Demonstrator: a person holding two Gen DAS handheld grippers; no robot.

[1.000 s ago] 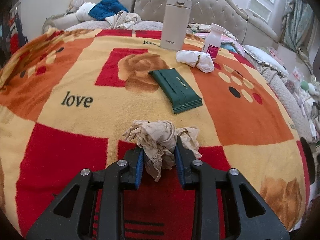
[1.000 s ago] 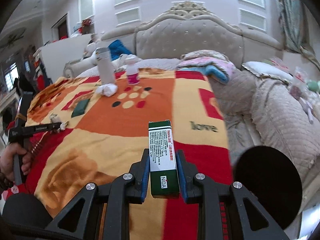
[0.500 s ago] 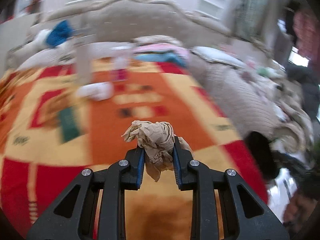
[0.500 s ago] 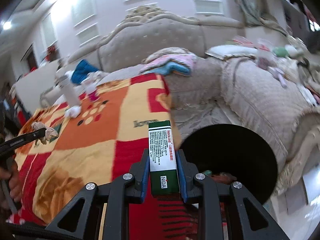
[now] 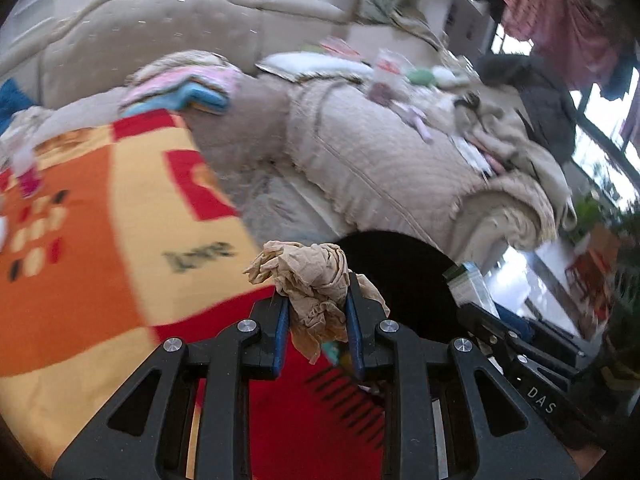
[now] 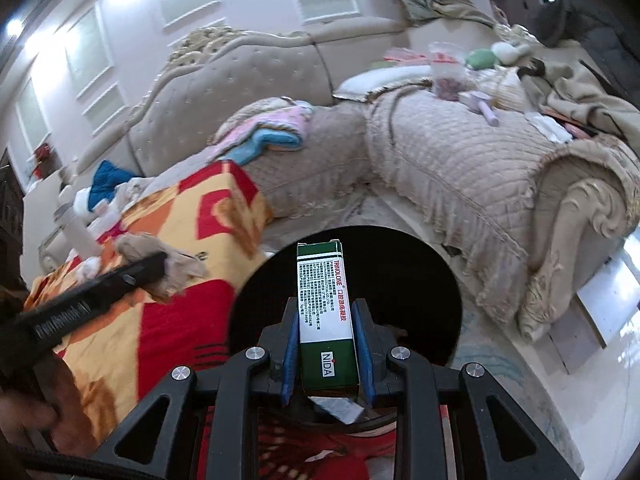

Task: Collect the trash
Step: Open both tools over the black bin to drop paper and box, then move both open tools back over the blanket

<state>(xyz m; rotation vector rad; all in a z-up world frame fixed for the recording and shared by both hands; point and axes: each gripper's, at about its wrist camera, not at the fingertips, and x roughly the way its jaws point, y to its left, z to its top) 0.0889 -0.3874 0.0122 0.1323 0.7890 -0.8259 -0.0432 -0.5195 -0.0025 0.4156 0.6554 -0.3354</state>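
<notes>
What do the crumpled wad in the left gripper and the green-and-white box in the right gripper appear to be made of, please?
Crumpled wad: most likely soft, matte tan tissue or paper towel, judging by its fine creases and limp hanging edges.
Green-and-white box: apparently thin printed cardboard with a slight sheen, given its crisp folded edges and open top flap.

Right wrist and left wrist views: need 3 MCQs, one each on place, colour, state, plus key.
1. Where is the black bin?
A. beside the blanket-covered bed's edge, ahead of the right hand-held gripper
B. on the sofa
C. on the blanket

2. What colours is the box in the right hand-held gripper?
A. blue and yellow
B. green and white
C. all red

3. What is the state of the left hand-held gripper?
A. open, empty
B. shut on crumpled tan paper
C. shut on a bottle

Key: 1 A, the bin's dark opening sits past the blanket's edge. 2 B, green ends, white printed panel. 3 B, both pads press the paper wad.
</notes>
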